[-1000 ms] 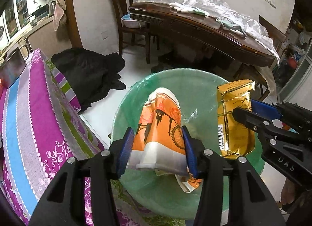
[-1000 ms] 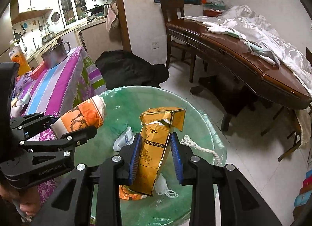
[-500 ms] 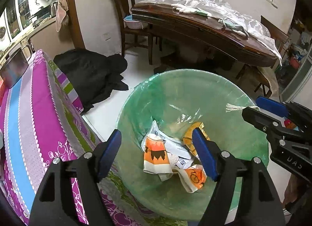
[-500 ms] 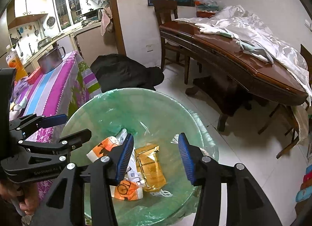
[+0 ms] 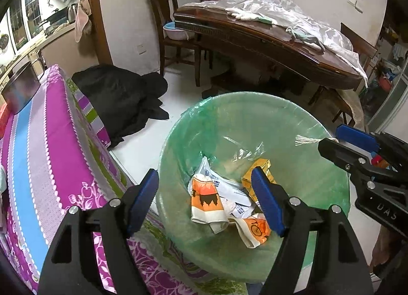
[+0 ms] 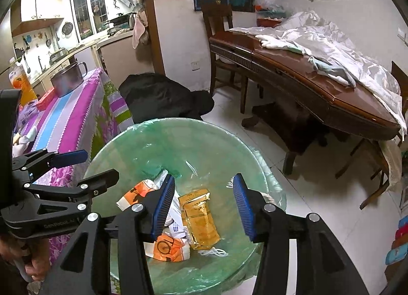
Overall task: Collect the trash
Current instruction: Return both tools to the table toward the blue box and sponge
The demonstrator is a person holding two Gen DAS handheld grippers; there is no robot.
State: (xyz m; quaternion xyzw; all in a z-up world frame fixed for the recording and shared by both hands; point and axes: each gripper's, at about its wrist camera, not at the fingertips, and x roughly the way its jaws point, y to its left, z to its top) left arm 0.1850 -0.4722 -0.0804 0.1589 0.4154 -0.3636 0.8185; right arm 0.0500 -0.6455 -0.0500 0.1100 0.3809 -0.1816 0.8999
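Both grippers hover over a green-lined trash bin [image 5: 293, 121], nothing between the pads of either. Left gripper [image 5: 206, 200] released, jaws spread wide, lower center of the left wrist view. Right gripper [image 6: 204, 205] released too, jaws apart, lower center of the right wrist view; it also shows at the right edge of the left wrist view.

Trash lies at the bin bottom: orange-and-white wrapper [image 5: 206, 200] with a bicycle print, crumpled, center of the left wrist view; gold packet [image 6: 200, 221] lying flat just right of it in the right wrist view, touching white printed paper [image 5: 229, 188]. White string [image 6: 213, 251] near the packet's lower end.

Striped purple cloth on the counter [image 5: 38, 147] at left, just beside the bin. Black bundle [image 5: 122, 93] on the floor behind. Dark wooden table [image 6: 306, 86] upper right, draped with pale sheet.
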